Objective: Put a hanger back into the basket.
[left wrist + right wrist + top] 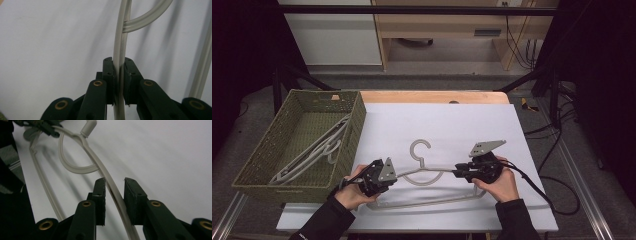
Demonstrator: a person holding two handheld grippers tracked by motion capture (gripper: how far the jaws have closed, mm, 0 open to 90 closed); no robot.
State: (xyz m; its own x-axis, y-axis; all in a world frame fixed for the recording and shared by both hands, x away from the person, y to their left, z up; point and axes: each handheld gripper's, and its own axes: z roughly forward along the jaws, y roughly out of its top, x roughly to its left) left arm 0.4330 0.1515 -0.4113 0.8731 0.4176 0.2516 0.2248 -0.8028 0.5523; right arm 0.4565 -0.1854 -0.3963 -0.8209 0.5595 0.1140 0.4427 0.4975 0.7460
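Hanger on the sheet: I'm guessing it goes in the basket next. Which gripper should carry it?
Left gripper: its jaws clamp the hanger beside the basket; the right gripper stands open.

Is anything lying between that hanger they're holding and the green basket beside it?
Nothing visible does. The hanger lies on the white sheet, its left shoulder clamped in the left gripper. The strip of sheet up to the basket is bare, though the basket's near wall must be cleared.
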